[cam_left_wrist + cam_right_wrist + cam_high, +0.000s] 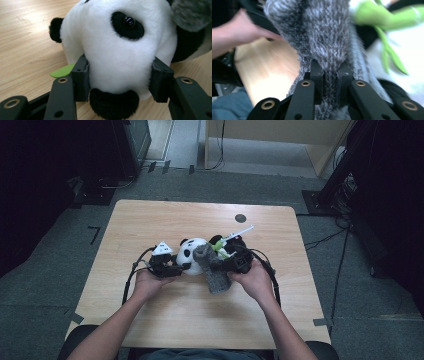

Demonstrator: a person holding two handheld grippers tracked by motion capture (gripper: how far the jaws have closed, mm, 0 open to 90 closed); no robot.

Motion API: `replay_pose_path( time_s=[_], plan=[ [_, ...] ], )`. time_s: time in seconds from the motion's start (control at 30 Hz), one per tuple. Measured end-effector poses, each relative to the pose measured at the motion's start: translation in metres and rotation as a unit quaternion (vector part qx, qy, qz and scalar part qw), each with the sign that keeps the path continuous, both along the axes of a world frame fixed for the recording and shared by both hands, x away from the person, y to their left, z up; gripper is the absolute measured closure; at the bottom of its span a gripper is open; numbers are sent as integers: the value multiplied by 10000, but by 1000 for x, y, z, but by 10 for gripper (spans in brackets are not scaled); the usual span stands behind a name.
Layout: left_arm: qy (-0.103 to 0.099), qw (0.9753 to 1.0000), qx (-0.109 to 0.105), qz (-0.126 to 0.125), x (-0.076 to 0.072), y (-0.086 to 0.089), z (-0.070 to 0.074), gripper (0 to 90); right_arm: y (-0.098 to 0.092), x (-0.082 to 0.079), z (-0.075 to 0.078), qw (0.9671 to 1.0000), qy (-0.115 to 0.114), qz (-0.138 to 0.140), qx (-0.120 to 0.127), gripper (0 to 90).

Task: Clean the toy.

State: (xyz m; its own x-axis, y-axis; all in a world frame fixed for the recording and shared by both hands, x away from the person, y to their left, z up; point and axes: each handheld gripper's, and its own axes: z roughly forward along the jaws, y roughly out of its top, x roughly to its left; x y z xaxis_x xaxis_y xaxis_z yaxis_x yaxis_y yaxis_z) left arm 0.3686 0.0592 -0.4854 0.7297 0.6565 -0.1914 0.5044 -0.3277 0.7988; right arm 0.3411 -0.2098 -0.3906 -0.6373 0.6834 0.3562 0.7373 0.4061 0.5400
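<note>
Soft, light plush panda [117,50]: left tongs [120,80] clamp its squashy head, right tongs [331,82] at three o'clock pinch the grey sock [322,37].

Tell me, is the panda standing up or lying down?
Lying down. The panda rests on the table; in the left gripper view its head is upside down, nose lowest, squeezed by the left tool.
</note>
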Motion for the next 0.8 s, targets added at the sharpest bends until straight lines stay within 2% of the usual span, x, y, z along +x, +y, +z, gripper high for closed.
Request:
replay_pose_path(
  time_s=[0.07,0.2,0.3,0.53,0.67,0.7,0.8],
  plan=[
    [-14,10000,22,-5,0,0,0,450,-13,2,-6,9999,77,-117,76,809],
    [-14,10000,15,-15,0,0,0,451,-27,0,-3,9997,30,-202,117,809],
    [-6,10000,4,-20,0,-1,0,451,-47,-2,2,9989,34,-383,277,809],
    [4,10000,-3,-21,0,-1,0,451,-70,-2,8,9969,12,-643,449,807],
    [-1,10000,11,-21,0,-1,0,451,-81,-3,11,9955,-18,-819,471,808],
    [0,10000,18,-16,0,-1,0,452,-90,-3,12,9942,-30,-977,452,810],
    [-6,10000,29,-17,0,-1,0,452,-97,-2,9,9930,-5,-1117,384,812]
  ],
)
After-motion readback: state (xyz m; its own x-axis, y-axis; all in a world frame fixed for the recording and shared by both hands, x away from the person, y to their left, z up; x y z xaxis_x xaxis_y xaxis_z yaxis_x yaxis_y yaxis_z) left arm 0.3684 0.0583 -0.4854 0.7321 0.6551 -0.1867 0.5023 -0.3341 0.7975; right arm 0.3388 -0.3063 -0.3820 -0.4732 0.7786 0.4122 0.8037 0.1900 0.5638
